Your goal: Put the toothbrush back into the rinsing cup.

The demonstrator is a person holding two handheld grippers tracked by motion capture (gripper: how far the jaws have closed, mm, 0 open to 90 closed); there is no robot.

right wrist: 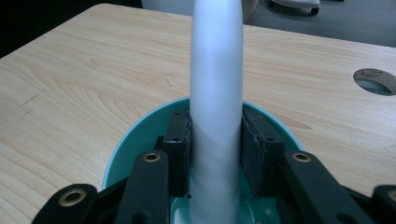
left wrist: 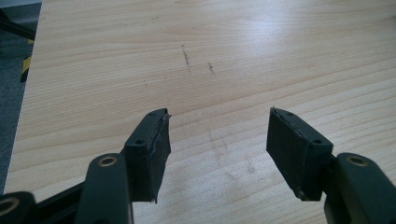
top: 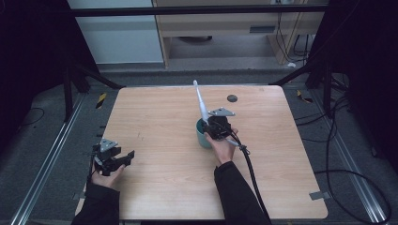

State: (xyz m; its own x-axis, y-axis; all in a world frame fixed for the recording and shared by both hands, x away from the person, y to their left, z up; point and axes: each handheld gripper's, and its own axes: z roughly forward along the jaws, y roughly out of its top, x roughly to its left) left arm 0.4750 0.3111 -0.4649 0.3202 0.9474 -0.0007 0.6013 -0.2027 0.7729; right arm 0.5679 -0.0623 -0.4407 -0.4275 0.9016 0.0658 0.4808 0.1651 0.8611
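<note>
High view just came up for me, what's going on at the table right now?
A person holds a gripper in each hand at the light wooden table. The right gripper is shut on a long tapered white plastic piece, its lower end in a teal cup. The left gripper hangs open over bare tabletop, holding nothing.

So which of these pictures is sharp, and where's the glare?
High view: dim, dark at the sides, soft detail. Left gripper view: table grain sharp, pale sheen upper right. Right gripper view: white tool close and slightly blurred, right claw shut on it over the cup.
</note>
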